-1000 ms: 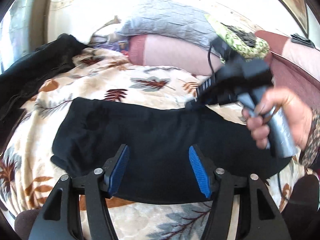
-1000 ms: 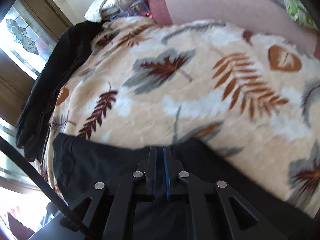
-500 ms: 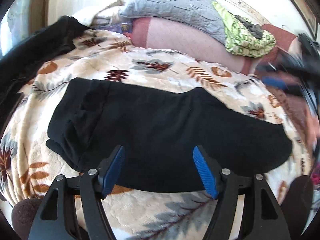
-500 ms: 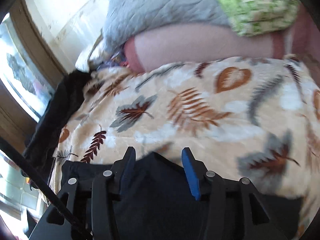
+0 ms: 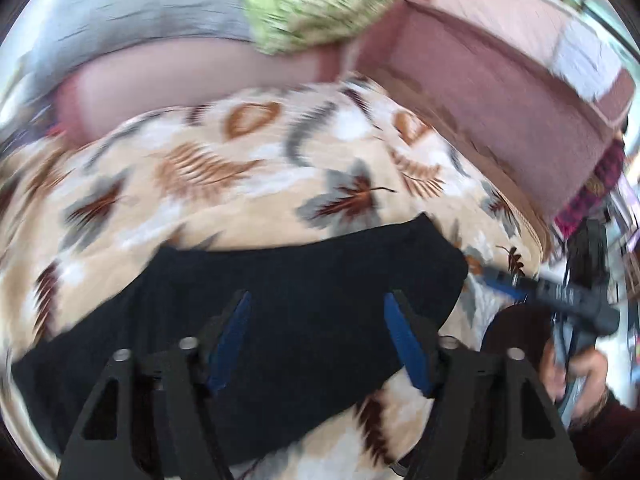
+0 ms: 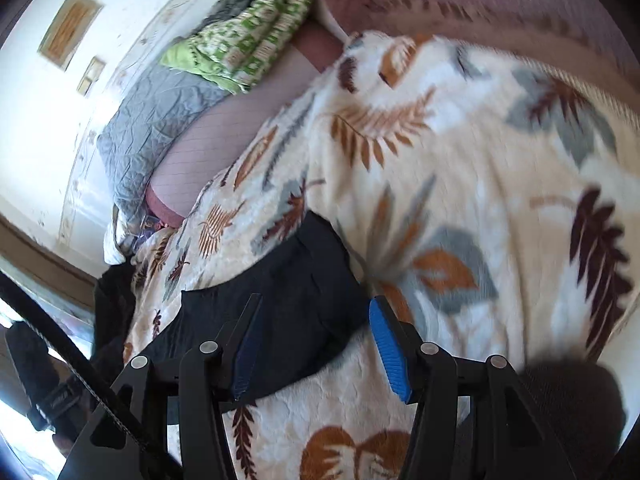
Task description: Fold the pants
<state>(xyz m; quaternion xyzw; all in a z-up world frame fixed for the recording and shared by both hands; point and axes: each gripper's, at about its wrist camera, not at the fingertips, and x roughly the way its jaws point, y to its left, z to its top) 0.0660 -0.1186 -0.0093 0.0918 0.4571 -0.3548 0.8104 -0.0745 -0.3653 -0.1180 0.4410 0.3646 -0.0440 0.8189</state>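
The black pants [image 5: 304, 280] lie folded lengthwise across a leaf-patterned blanket [image 5: 248, 184] on the bed. My left gripper [image 5: 318, 336] is open and empty, hovering over the right half of the pants. My right gripper [image 6: 314, 344] is open and empty above the right end of the pants [image 6: 288, 300], near their end edge. In the left wrist view the right gripper [image 5: 560, 296] shows blurred, off the pants' right end, held in a hand.
A pink headboard cushion [image 5: 500, 76], a grey pillow [image 6: 160, 120] and a green patterned cloth [image 6: 248, 40] lie at the back. Another dark garment [image 6: 114, 312] is heaped at the bed's left side. The blanket's edge [image 6: 600, 320] drops off at right.
The right gripper opened, let go of the pants' far edge and moved to their right end. The left gripper swung right along the pants, still open.
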